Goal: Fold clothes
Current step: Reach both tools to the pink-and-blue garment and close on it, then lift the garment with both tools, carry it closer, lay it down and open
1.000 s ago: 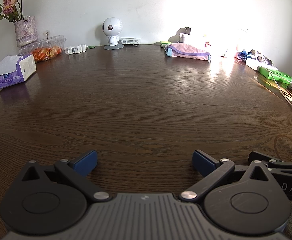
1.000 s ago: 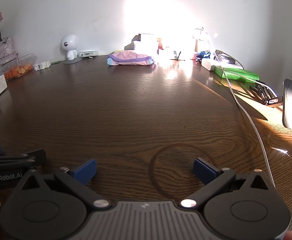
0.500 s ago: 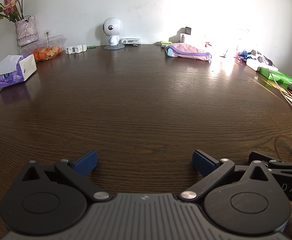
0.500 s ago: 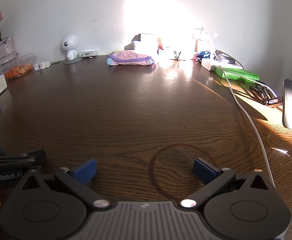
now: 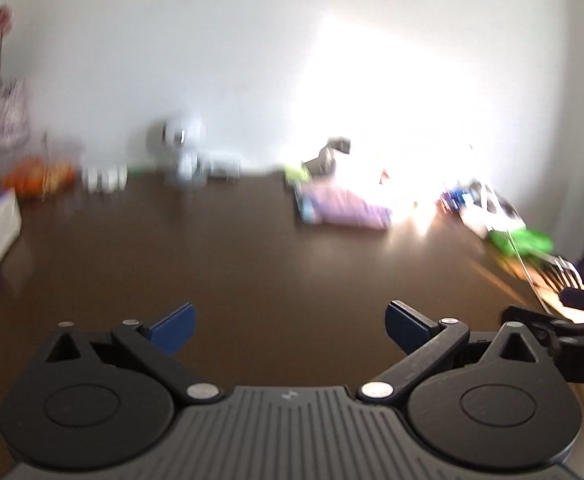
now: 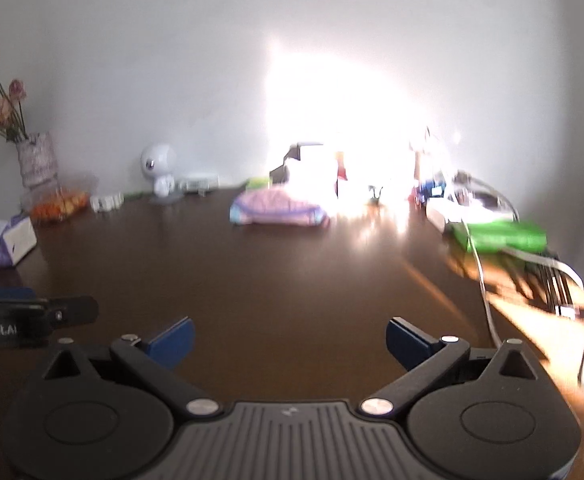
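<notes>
A folded pink and lilac garment [image 5: 344, 209] [image 6: 277, 209] lies at the far side of the dark wooden table [image 5: 231, 256] [image 6: 275, 280], near the glare on the wall. My left gripper [image 5: 289, 326] is open above the near table edge, blue pads wide apart and nothing between them. My right gripper [image 6: 289, 338] is open too and holds nothing. Each gripper shows at the edge of the other's view. Both views are motion-blurred.
A tissue box [image 6: 5, 242], a flower vase [image 6: 35, 160], a tub of orange food [image 6: 57, 206] and a white robot figurine [image 6: 159, 174] stand at the back left. A green box [image 6: 500, 236], cables [image 6: 484, 292] and clutter fill the right side.
Both grippers have tilted or lifted upward, so the wall fills more of each view and the table less. The jaws stayed open. The garment has not moved.
</notes>
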